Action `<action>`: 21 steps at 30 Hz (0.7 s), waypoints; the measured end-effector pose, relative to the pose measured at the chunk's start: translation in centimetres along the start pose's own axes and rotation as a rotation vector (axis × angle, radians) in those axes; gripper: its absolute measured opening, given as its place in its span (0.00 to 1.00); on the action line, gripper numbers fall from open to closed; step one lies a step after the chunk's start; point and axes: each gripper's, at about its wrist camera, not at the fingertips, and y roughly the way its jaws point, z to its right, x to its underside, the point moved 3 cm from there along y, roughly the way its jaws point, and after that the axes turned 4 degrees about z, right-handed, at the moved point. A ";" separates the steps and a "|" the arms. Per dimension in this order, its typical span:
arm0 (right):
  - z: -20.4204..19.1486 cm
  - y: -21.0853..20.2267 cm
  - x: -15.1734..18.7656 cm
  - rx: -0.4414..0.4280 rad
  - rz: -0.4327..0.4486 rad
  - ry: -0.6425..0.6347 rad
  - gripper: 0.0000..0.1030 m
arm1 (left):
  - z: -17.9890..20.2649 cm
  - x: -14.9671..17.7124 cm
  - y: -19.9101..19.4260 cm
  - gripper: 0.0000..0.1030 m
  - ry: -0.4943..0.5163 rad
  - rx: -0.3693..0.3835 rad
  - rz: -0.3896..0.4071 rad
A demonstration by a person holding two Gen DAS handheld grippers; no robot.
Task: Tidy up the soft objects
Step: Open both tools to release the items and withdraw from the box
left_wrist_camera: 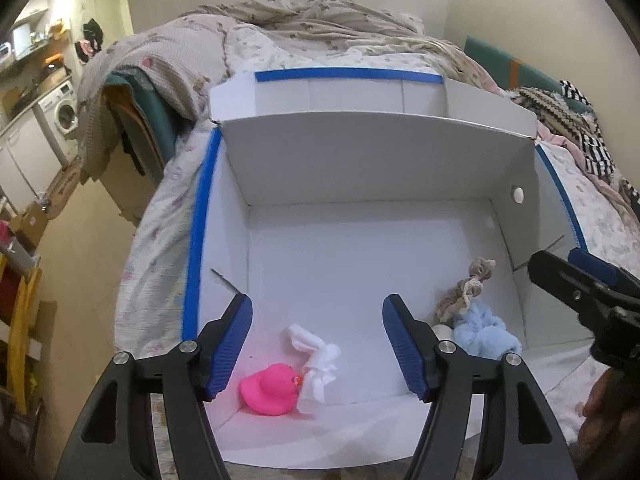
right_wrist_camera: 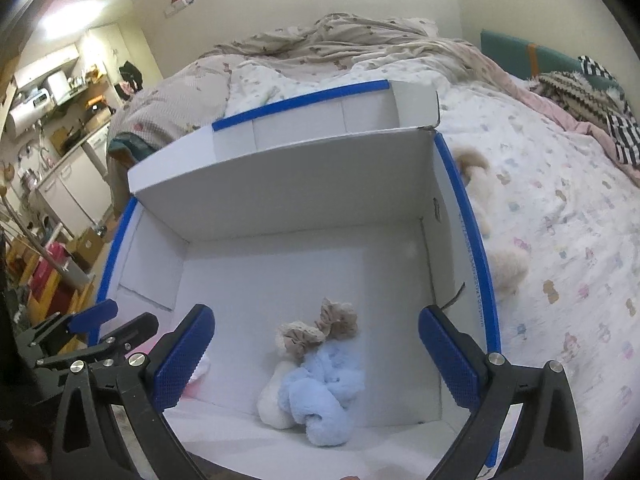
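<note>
A white cardboard box (left_wrist_camera: 360,168) with blue-taped rims lies open on the bed. On its floor sit a pink rubber duck (left_wrist_camera: 269,394), a knotted white cloth (left_wrist_camera: 318,364), a fluffy light-blue scrunchie (right_wrist_camera: 320,396), a beige scrunchie (right_wrist_camera: 320,330) and a cream soft piece (right_wrist_camera: 272,402). My left gripper (left_wrist_camera: 318,352) hovers open above the duck and white cloth, touching neither. My right gripper (right_wrist_camera: 316,358) hangs wide open over the blue and beige scrunchies, nothing between its pads. A cream plush toy (right_wrist_camera: 506,268) lies on the bed outside the box's right wall.
The far flap of the box (right_wrist_camera: 280,184) stands up. A crumpled beige duvet (left_wrist_camera: 320,20) fills the head of the bed, striped and knitted clothes (right_wrist_camera: 592,96) lie at the right. Left of the bed are the floor, kitchen cabinets and a washing machine (left_wrist_camera: 64,114).
</note>
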 end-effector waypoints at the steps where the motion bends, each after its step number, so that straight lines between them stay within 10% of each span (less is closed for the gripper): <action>1: 0.0 -0.1 0.0 0.000 0.003 0.000 1.00 | -0.1 0.0 -0.2 0.63 -0.004 -0.010 0.005; 21: -1.8 -4.8 2.2 -0.046 0.068 -0.020 1.00 | -3.0 2.4 -5.0 0.63 -0.063 -0.029 0.028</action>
